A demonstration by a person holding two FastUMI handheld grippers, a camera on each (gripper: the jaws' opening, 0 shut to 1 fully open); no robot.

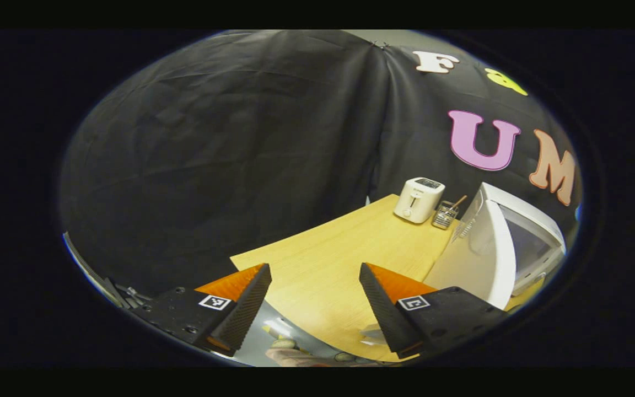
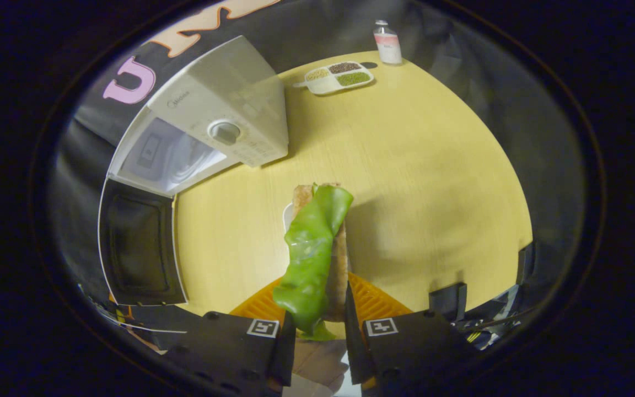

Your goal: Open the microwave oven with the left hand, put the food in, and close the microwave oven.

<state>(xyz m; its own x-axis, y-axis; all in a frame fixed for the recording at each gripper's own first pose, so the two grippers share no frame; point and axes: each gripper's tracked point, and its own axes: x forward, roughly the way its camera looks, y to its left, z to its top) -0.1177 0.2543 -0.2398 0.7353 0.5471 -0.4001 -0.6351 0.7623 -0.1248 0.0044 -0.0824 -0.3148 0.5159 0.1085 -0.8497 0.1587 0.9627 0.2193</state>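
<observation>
Right gripper view: right gripper clamped on sandwich with floppy lettuce leaf, above table near open microwave. Soft, light, crushable; grip bread edges gently. Left gripper spread wide, empty.

Dim booth, warped edges (fisheye), soft shadows

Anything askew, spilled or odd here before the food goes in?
Nothing spilled. The sandwich is clamped in the right gripper, but its lettuce leaf hangs loose out of one side. The microwave oven door stands open; the left gripper is open.
</observation>
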